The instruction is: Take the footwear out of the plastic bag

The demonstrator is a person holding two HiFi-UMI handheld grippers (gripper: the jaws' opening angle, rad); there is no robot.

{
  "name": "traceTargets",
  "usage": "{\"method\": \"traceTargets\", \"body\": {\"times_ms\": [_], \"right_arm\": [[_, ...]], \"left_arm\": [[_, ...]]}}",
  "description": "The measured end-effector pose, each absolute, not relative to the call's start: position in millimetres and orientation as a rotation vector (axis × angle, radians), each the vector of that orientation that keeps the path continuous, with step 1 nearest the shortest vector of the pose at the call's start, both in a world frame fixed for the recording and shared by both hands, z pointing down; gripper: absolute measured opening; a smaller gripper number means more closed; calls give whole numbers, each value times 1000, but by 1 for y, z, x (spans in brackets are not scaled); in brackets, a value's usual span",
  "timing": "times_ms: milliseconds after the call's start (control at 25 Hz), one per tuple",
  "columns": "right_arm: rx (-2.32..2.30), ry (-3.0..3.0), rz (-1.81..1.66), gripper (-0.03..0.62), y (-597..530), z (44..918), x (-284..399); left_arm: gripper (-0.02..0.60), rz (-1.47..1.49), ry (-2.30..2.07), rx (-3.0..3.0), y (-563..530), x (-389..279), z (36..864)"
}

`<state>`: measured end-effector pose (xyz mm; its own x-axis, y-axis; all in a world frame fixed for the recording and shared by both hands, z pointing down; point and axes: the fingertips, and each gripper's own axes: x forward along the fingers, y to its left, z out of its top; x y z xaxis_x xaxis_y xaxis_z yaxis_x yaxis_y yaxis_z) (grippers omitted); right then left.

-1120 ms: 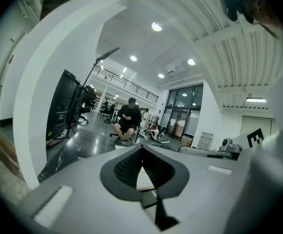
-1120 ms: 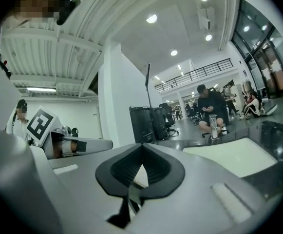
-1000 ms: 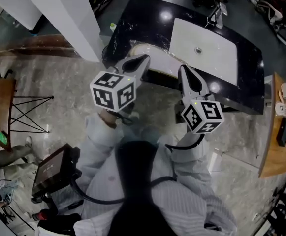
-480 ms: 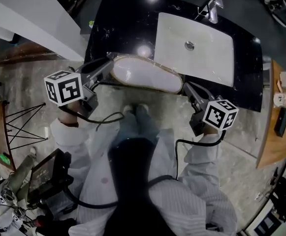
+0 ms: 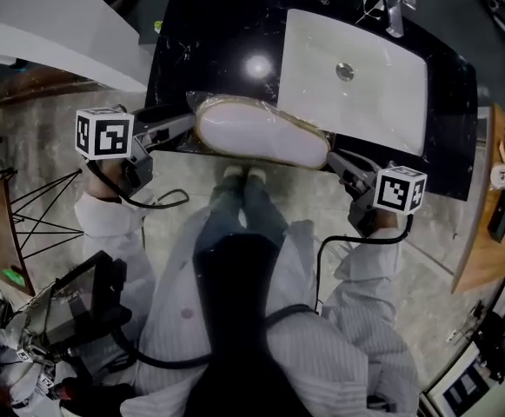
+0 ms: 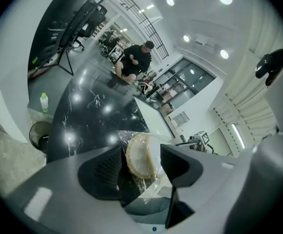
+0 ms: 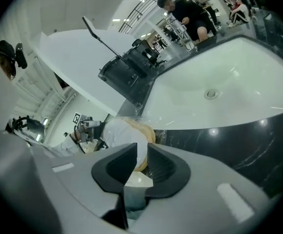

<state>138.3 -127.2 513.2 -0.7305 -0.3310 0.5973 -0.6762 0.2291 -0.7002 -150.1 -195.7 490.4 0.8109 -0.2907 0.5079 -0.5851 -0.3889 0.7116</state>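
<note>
**We bracket the bagged shoe from both ends at the desk's near edge.**
The shoe [image 5: 261, 133] lies in its plastic bag [image 5: 202, 104] on the black desk [image 5: 209, 42], left of the sink [image 5: 356, 68]. Our left gripper [image 5: 185, 125] has its fingers spread wide around the left end, released. The right gripper [image 5: 333, 158] has its fingers barely parted, gripping nothing. Both have just been opening, and both now sit lower and wider apart than a second ago, probably to catch the bag.

- White slip-on shoe [image 5: 261, 133] with tan sole, wrapped in clear, glossy plastic bag [image 5: 198, 104].
- Glossy black stone counter [image 5: 209, 33], veined white.
- Plain white rectangular basin [image 5: 356, 81].
</note>
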Motion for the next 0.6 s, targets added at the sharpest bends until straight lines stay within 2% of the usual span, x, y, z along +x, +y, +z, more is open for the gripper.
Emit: {"method": "traceTargets", "body": {"times_ms": [280, 480, 600], "right_arm": [[834, -2076, 1505, 56, -125, 524, 130], [819, -2076, 1487, 40, -125, 524, 132], [829, -2080, 1497, 29, -125, 525, 133]], "left_arm": [[244, 501, -550, 1870, -173, -130, 514], [201, 484, -551, 1812, -172, -126, 517], [137, 417, -551, 1782, -173, -127, 513]]}}
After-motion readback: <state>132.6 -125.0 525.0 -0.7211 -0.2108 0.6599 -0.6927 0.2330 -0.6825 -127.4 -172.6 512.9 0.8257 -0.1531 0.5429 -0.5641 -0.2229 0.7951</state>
